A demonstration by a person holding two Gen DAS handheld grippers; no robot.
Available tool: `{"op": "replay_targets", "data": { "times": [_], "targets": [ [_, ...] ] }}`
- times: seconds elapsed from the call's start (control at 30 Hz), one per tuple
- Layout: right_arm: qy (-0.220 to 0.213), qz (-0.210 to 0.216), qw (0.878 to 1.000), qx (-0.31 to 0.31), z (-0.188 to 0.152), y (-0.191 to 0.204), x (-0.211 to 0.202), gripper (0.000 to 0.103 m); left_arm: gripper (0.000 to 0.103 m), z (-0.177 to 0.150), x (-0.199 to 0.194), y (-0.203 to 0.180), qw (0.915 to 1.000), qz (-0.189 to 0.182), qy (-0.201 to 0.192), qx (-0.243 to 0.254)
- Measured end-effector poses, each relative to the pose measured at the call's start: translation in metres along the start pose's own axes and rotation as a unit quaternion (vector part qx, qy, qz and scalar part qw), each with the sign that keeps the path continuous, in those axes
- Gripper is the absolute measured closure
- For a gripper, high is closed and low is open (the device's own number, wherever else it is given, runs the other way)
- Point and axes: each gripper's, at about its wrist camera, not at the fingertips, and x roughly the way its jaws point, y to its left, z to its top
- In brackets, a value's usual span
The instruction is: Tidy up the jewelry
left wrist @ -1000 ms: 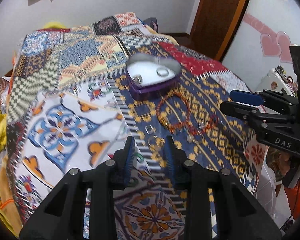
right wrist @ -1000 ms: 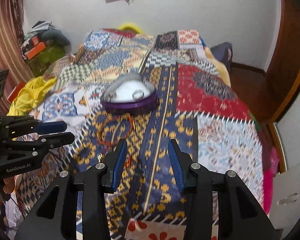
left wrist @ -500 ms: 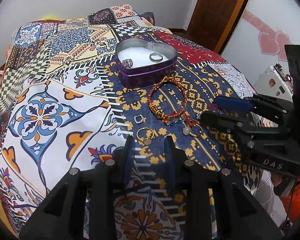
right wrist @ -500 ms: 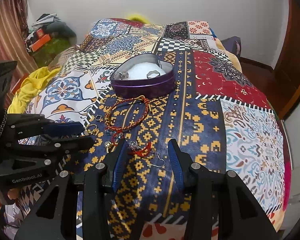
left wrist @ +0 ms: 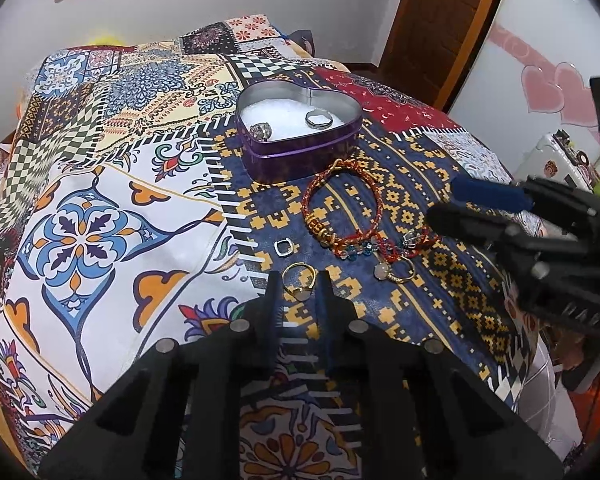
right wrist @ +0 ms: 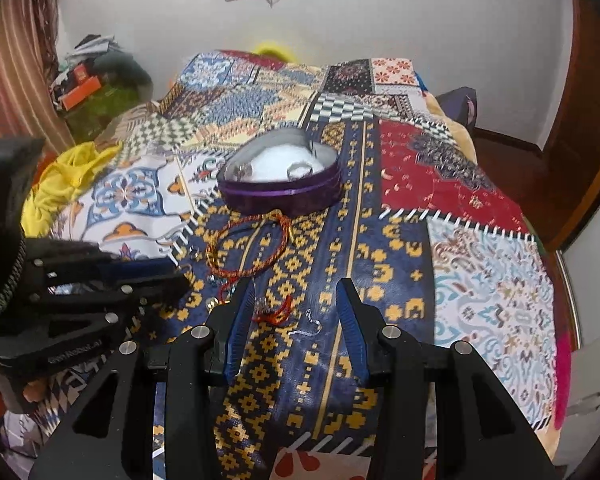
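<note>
The left gripper (left wrist: pixel 299 280) has its tips down at the gold ring (left wrist: pixel 299 280) on the patchwork bedspread (left wrist: pixel 100 240), and its jaws have just been closing: the ring sits between the two fingers, its band toward the heart-shaped purple tin (left wrist: pixel 298 136) and its pale stone toward the gripper body. Whether the pads already press on the band I cannot tell; a narrow gap seems to remain on each side. The ring lies flat, on the near side of the tin and well apart from it, with the small square silver ring (left wrist: pixel 283 247) just beyond it toward the tin and the red braided bracelet (left wrist: pixel 340 212) to the right of that. The tin, open, already holds a silver band (left wrist: pixel 319 119) and a sparkly ring (left wrist: pixel 261 132). The right gripper (right wrist: pixel 296 312) hangs with jaws spread and nothing pinched, over a red-threaded earring (right wrist: pixel 274 312) and a wire hook (right wrist: pixel 310 322), farther from the gold ring than the left one. As I judge it, the pick falls to the left hand: finish the squeeze across the band, then carry straight ahead to the tin.
</note>
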Motion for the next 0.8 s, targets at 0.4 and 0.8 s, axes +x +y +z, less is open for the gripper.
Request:
{"op": "replay_targets", "data": {
  "times": [0.4,0.8],
  "targets": [
    [0.015,0.004,0.999,-0.043,0.006,0.021,0.022,0.073,0.096,-0.009,-0.015,0.005,0.9999,-0.005,-0.004,-0.009],
    [0.034,-0.019,0.997,-0.067,-0.014,0.01,0.012,0.081,0.096,-0.015,-0.029,-0.005,0.9998,-0.009,-0.018,0.007]
  ]
}}
